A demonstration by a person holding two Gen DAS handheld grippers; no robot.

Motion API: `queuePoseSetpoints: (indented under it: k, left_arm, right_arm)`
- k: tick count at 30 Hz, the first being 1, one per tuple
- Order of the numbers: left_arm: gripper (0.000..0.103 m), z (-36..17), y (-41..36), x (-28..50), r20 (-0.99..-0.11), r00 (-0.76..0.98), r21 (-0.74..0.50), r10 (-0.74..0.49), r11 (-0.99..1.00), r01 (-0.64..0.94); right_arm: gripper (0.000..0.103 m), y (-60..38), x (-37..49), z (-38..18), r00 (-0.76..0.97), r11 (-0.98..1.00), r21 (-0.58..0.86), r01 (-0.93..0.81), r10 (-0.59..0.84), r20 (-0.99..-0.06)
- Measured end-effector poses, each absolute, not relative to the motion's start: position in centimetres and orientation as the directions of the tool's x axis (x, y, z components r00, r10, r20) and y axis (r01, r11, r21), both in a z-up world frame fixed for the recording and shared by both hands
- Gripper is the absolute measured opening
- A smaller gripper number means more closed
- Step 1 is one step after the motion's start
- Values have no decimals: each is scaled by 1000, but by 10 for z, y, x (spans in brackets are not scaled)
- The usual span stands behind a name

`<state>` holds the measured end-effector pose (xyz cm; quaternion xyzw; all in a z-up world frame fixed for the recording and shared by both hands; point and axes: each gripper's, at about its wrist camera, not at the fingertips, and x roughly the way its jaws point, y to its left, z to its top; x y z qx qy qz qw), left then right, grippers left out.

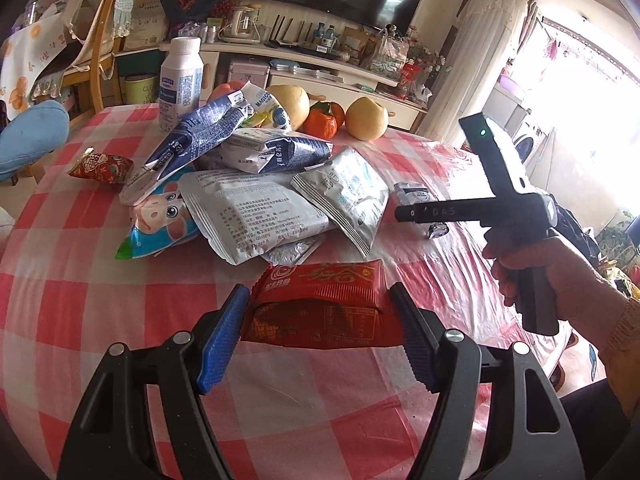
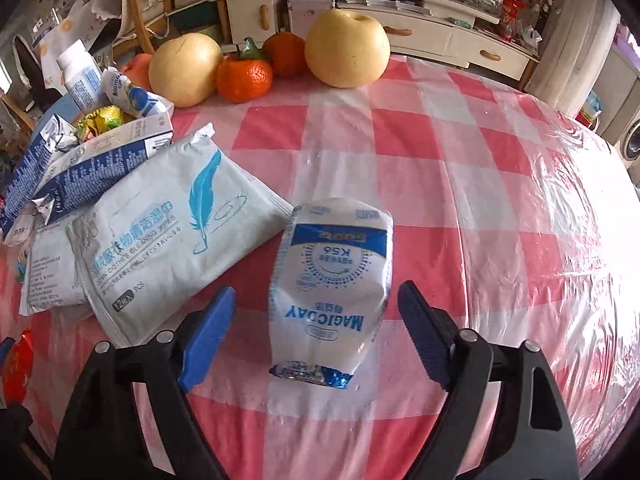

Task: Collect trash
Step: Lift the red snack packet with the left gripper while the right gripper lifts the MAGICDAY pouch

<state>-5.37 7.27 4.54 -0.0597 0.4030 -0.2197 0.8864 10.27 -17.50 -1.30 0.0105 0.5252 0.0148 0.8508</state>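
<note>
Left wrist view: left gripper (image 1: 320,312) clamps a crinkly red foil snack wrapper (image 1: 320,304) at the near worktop (image 1: 80,312) edge; light, limp.

Right wrist view: right gripper (image 2: 316,320) gapes around a white-blue soft plastic pouch (image 2: 332,288) lying flat, untouched; slippery, pinch mid-body.

White pouch (image 2: 330,292) (crumpled) lies between parted fingers (image 2: 208,336).

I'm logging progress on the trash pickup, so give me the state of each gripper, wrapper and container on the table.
left gripper: shut on the red wrapper.
right gripper: open, straddling the crushed white bottle, pads clear of it.
crushed white bottle: lying on its side, flattened.
wipes pack: lying flat, not gripped.
milk cartons: crumpled, piled.
white capped bottle: upright, cap on.
</note>
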Motion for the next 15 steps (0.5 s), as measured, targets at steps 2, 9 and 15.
queuePoseSetpoints:
  k: [2, 9, 15]
  left_arm:
    - [72, 48, 74, -54, -683, 584, -283, -439, 896, 342]
    - [72, 60, 82, -61, -654, 611, -286, -445, 894, 345]
    - [72, 77, 102, -71, -613, 659, -287, -437, 899, 330]
  right_arm:
    - [59, -177, 103, -14, 450, 1000, 20, -3, 19, -893]
    - [58, -197, 94, -1, 479, 995, 53, 80, 8, -878]
    - [58, -178, 71, 53, 603, 991, 125, 41, 75, -794]
